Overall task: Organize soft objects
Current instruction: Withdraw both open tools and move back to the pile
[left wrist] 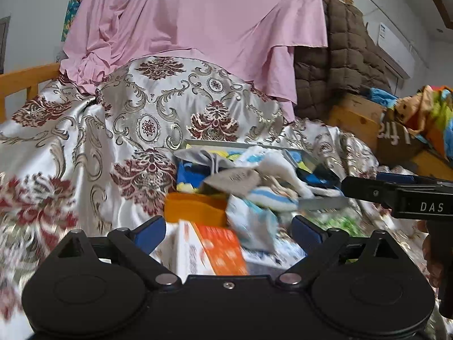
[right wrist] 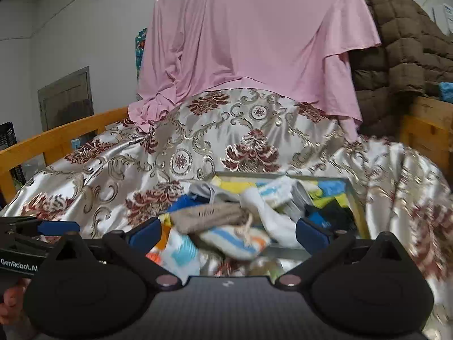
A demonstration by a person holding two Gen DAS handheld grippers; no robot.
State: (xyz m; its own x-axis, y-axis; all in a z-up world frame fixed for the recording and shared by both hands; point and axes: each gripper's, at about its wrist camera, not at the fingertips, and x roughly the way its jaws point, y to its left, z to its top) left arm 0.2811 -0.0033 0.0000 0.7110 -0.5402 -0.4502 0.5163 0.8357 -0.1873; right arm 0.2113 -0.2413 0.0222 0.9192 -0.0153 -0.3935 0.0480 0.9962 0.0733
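A shallow grey metal tray (right wrist: 283, 176) lies on the bed, heaped with socks and small cloths. On top are a beige knitted piece (right wrist: 209, 215), a blue-and-white striped sock (right wrist: 235, 242) and a white sock (right wrist: 271, 215). My right gripper (right wrist: 228, 233) is open just before this heap, with nothing pressed between its pads. My left gripper (left wrist: 228, 233) is also wide open, over an orange-and-white carton (left wrist: 215, 250) and an orange cloth (left wrist: 195, 208) at the near left of the tray (left wrist: 226, 143). The right gripper's fingers (left wrist: 365, 184) reach in from the right, level with the pile.
A shiny floral bedspread (left wrist: 127, 119) covers the bed, with a pink sheet (left wrist: 198, 14) draped behind it. A brown quilted blanket (left wrist: 339, 56) hangs at the right over wooden boxes (left wrist: 359, 119). A wooden bed rail (right wrist: 56, 138) runs along the left.
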